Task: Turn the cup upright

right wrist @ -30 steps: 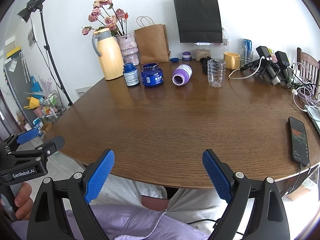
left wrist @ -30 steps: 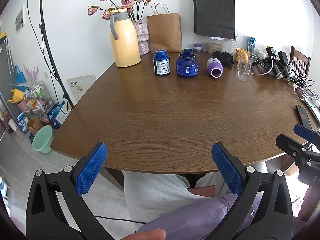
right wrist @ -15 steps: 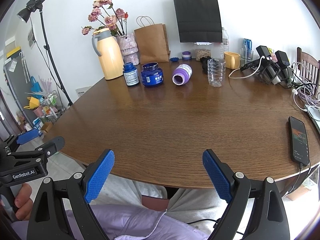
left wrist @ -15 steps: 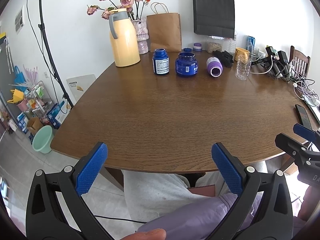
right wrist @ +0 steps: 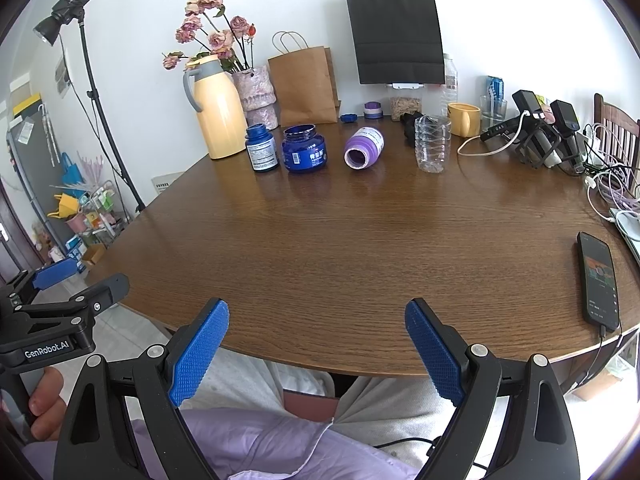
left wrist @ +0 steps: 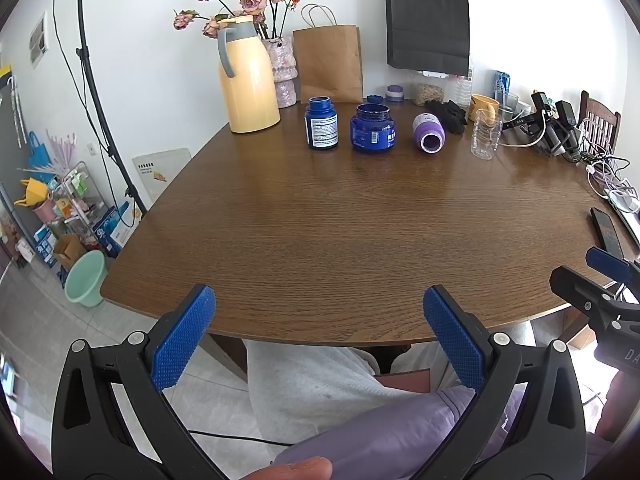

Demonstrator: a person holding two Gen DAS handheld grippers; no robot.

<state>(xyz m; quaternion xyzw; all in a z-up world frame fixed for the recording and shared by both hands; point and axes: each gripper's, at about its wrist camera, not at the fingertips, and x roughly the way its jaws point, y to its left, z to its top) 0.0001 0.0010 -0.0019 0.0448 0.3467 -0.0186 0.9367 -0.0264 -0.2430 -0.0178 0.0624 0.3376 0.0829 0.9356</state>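
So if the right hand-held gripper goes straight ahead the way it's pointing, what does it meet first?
Probably bare table first; beyond that, the way leads roughly to the tipped purple cup. The right hand-held gripper is open; depth is unclear.

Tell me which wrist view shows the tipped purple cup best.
The right wrist view: the purple cup lies on its side, with its open mouth and labelled wall both visible. The left wrist view shows the cup nearly mouth-on, so little of its wall shows.
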